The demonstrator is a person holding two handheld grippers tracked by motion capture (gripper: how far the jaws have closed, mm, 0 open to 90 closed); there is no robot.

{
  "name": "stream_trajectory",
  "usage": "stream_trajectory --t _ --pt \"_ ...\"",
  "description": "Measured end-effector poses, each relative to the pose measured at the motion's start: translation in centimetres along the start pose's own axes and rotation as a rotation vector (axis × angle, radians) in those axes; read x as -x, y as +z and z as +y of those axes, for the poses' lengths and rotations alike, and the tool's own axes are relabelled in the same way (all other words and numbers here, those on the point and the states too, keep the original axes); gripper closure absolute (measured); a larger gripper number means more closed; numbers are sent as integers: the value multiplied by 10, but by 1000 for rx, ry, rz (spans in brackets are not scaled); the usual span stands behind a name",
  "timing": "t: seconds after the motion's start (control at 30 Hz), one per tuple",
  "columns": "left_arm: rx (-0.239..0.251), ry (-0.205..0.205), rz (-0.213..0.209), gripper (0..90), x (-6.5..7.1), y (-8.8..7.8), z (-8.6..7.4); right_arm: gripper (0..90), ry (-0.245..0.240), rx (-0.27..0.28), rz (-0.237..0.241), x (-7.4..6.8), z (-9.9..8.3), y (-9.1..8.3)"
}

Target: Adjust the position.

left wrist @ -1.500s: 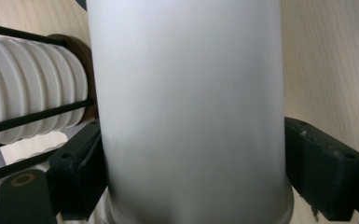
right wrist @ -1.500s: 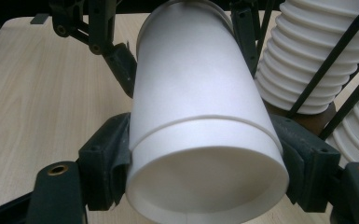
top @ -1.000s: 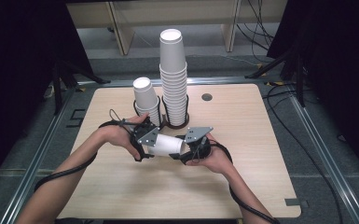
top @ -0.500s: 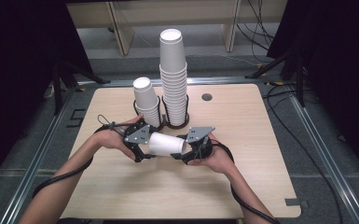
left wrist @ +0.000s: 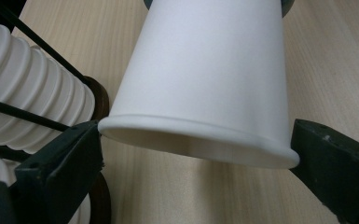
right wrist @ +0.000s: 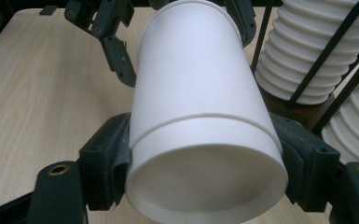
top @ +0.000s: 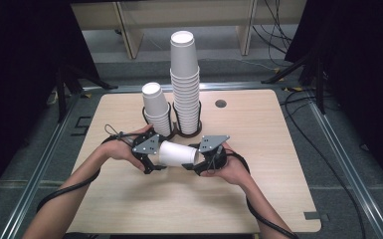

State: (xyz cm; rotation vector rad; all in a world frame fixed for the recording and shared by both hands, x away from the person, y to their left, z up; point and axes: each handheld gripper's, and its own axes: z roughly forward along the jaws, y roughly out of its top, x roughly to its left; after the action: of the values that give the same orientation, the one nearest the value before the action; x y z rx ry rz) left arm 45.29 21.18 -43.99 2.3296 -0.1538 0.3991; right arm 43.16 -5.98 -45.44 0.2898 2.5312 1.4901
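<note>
A white paper cup point(top: 176, 153) lies on its side in the air above the wooden table, held between both grippers. My left gripper point(top: 158, 155) has its jaws at either side of the cup's rolled rim point(left wrist: 200, 142); they have just been closing and now touch it. In the left gripper view the cup point(left wrist: 205, 70) tapers away from the left gripper point(left wrist: 196, 135). My right gripper point(top: 197, 158) is shut on the cup's base end. In the right gripper view its pads point(right wrist: 114, 154) press both sides of the cup point(right wrist: 191, 70), whose recessed bottom faces the camera between the right gripper point(right wrist: 205, 140) jaws.
Right behind the hands a black wire holder point(top: 179, 133) carries a tall stack of cups point(top: 185, 84) and a shorter stack point(top: 155, 107). A round hole point(top: 221, 103) sits near the table's point(top: 278, 189) far edge. Bare tabletop lies in front and to the right.
My left gripper has slid leftward along the cup toward its rim and dropped slightly, so more of the cup shows. The right hand and the cup have kept still.
</note>
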Motion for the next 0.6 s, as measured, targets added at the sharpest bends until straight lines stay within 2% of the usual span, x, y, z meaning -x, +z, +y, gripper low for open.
stream_trajectory --t 0.13,0.17,0.27,0.4,0.6 --pt "-1 1 3 37 -1 0 -2 277 -2 3 2 0 0 1" --pt "1 -1 4 38 -1 1 -2 277 -19 5 2 1 0 1" --pt "18 -11 2 45 -1 1 -2 277 -2 4 8 0 0 2" --pt "27 -10 -1 52 -1 1 -4 277 -3 11 4 0 1 1" --pt "75 -33 -5 71 0 0 -8 277 -8 8 9 0 1 0"
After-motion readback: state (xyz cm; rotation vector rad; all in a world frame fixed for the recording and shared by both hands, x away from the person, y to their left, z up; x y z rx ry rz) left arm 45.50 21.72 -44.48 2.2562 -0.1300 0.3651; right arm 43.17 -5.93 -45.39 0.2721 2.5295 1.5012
